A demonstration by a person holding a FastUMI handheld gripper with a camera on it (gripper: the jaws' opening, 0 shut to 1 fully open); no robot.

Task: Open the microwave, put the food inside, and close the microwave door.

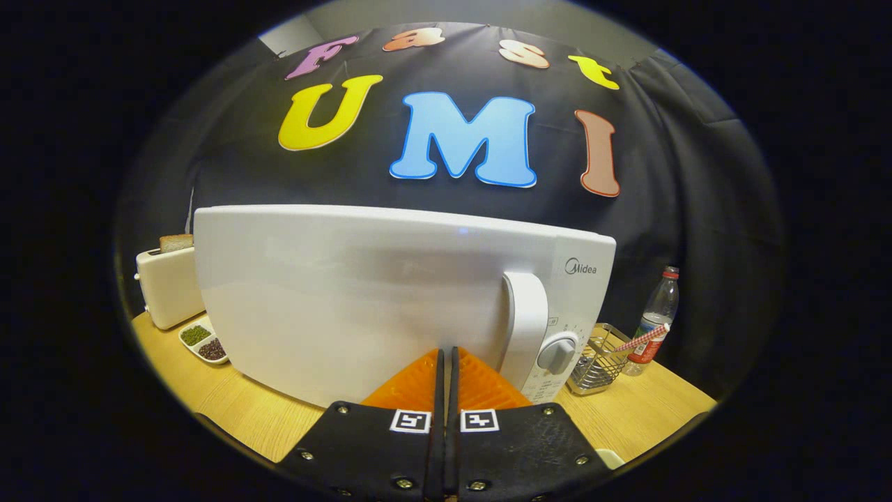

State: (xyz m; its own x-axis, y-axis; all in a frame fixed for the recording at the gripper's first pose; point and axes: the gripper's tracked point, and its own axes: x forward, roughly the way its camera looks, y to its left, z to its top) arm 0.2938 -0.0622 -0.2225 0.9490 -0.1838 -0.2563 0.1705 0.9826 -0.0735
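- Fingers of the gripper (446,355) pressed together, holding nothing.
- Microwave (348,300) door shut; its upright handle (526,321) stands just ahead, slightly right of the fingertips.

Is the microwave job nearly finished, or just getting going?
Hard to tell. The microwave door is closed, and the gripper, its fingers together holding nothing, sits just left of the handle. No food shows: either nothing has started, or it has just been shut.
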